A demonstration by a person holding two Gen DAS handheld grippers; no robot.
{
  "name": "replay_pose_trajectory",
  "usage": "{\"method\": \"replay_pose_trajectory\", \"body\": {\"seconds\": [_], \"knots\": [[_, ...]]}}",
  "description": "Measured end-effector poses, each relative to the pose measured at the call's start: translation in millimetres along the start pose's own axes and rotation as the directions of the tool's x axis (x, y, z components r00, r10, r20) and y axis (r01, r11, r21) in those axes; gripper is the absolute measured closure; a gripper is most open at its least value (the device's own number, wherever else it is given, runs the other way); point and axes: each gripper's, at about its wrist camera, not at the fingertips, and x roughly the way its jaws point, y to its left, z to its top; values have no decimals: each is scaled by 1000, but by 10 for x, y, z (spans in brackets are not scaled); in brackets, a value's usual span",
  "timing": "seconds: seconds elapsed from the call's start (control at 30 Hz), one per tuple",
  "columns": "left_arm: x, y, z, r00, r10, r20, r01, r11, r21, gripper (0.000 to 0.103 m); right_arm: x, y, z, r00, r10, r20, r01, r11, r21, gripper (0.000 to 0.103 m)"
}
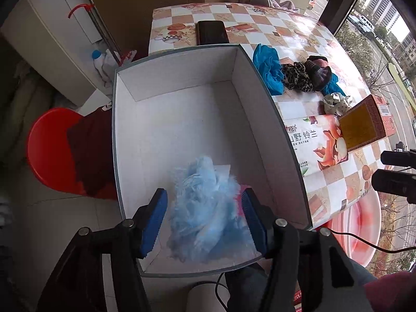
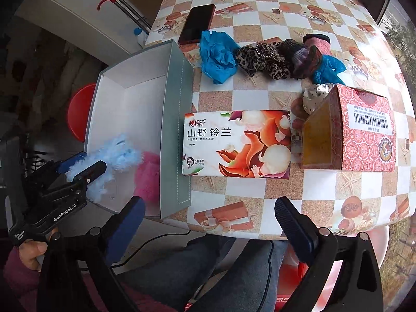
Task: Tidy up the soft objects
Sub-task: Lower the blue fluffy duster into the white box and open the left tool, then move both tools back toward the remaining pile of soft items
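Done so far: a pink fluffy item [image 2: 148,175] is lying in my grey box [image 1: 244,62], and I am judging the sorting as barely begun.
Left gripper [image 1: 205,217]: I am holding it low over the box's near end, its blue pads [image 1: 153,218] spread around the light blue fluffy item [image 1: 205,208]; whether they are touching it, I cannot tell.
Left to do: blue crumpled cloth [image 2: 217,56], leopard-print scrunchie [image 2: 262,61] and dark knit piece [image 2: 309,54] are waiting on the checkered table [image 2: 260,192].
Right gripper [image 2: 210,223]: I am hovering it at the table's near edge, spread wide and empty.
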Motion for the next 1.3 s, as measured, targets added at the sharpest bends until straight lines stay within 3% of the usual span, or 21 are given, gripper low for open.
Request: {"method": "replay_pose_trajectory", "body": {"seconds": [0.03,0.17,0.2,0.37,0.53,0.83,1.07,1.3], "knots": [[-26,8,4,1000,-10,17,10,1000,-13,21,-14,61,39,1000,-7,4,8,1000,-17,2],[-80,62,28,998,-58,35,60,996,-69,10,2,204,127,1000,-27,-6,26,998,-61,1],[-89,72,36,996,-75,39,78,994,-80,0,18,223,127,1000,-21,-14,20,997,-68,1],[-178,45,111,993,-89,73,94,992,-81,0,34,169,88,999,-32,-26,31,998,-51,1],[-174,-63,251,991,-125,44,127,990,-56,0,-93,-18,104,999,-41,-2,41,999,15,1],[-206,-454,590,991,-133,34,133,991,-7,0,-672,-278,371,994,-46,101,41,998,54,1],[-225,-739,864,992,-122,43,122,992,7,0,-1095,-820,770,982,-105,158,88,990,109,1],[-43,-986,1040,996,-89,-18,89,996,12,0,-995,-1643,963,988,-130,88,106,966,235,1]]}}
